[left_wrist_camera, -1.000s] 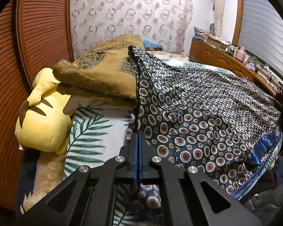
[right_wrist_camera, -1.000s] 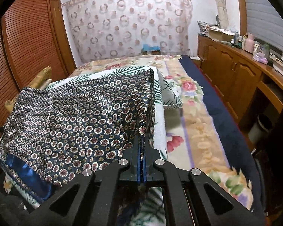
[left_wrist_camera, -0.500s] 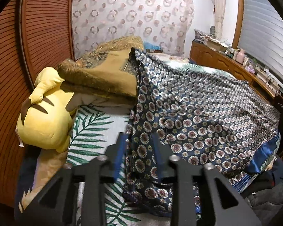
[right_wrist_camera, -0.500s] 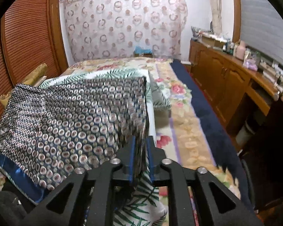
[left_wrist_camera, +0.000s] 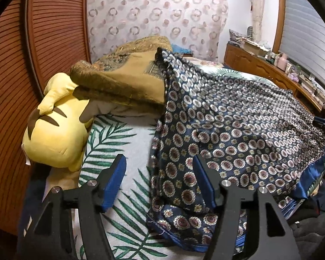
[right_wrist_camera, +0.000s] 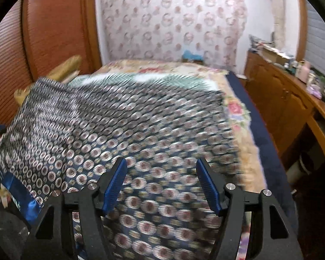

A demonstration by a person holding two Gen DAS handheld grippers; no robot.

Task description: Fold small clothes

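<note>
**Blur and cut-offs in both wrist views**

The patterned garment (right_wrist_camera: 140,143) was smeared by motion blur across the right wrist frame, its medallions streaked. In the left wrist view its blue hem (left_wrist_camera: 309,179) ran behind the black rim at lower right, and the dresser clutter (left_wrist_camera: 292,69) at upper right was too small to identify.

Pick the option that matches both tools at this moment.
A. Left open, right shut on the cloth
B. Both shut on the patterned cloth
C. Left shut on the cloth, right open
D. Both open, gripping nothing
D: the left tool and the right tool both have their blue fingers spread wide, and the patterned cloth lies loose on the bed, clamped by neither.
</note>
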